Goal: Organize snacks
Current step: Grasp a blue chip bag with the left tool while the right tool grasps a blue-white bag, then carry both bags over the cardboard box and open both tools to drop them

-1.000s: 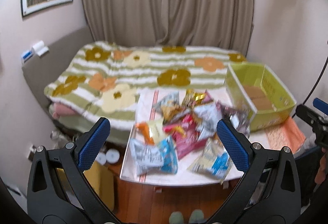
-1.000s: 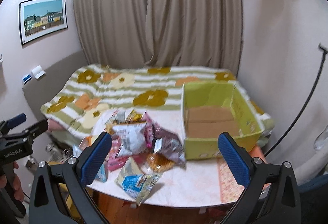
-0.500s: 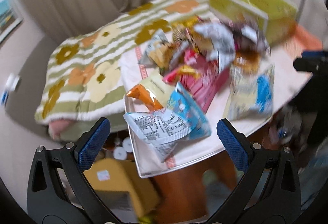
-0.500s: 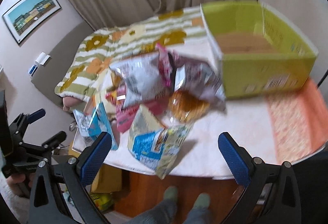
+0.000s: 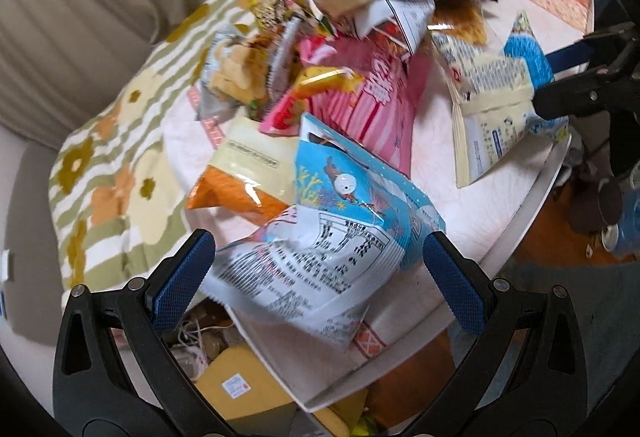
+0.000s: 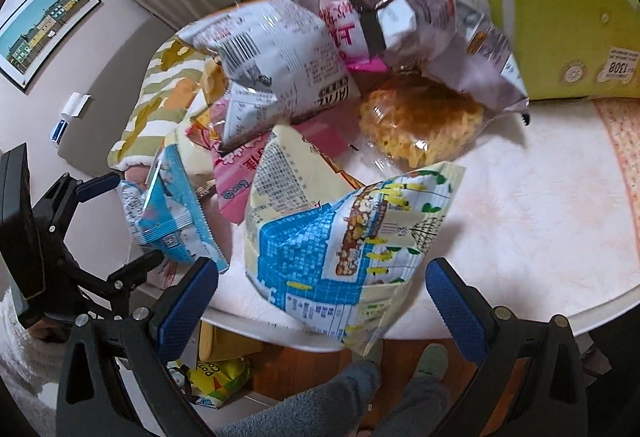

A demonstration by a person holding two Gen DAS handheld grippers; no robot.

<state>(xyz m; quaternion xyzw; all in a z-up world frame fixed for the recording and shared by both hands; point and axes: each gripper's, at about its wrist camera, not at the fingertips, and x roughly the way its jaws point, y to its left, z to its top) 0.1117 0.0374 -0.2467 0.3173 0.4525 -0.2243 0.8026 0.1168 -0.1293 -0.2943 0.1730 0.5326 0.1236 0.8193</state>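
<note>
A heap of snack bags lies on a white table [image 6: 532,205]. My left gripper [image 5: 318,269] is open, its jaws either side of a white and light-blue bag [image 5: 320,257] at the table's near corner; that bag also shows in the right wrist view [image 6: 168,213]. My right gripper [image 6: 320,291] is open around a cream and blue bag [image 6: 340,249] at the front edge; that bag shows in the left wrist view [image 5: 496,97]. A pink bag [image 5: 372,93], an orange bag [image 5: 236,189] and a white bag [image 6: 276,65] lie in the heap. A green cardboard box [image 6: 560,37] stands behind.
A flower-patterned blanket [image 5: 120,141] covers a bed behind the table. An orange mat [image 6: 624,157] lies on the table's right side. Boxes and a yellow packet [image 6: 216,377] lie on the floor under the table. The person's feet [image 6: 428,361] stand at the front edge.
Both grippers have dropped and moved in close to the table, from a far view of the room to jaws around the nearest bags. Both stay open.
</note>
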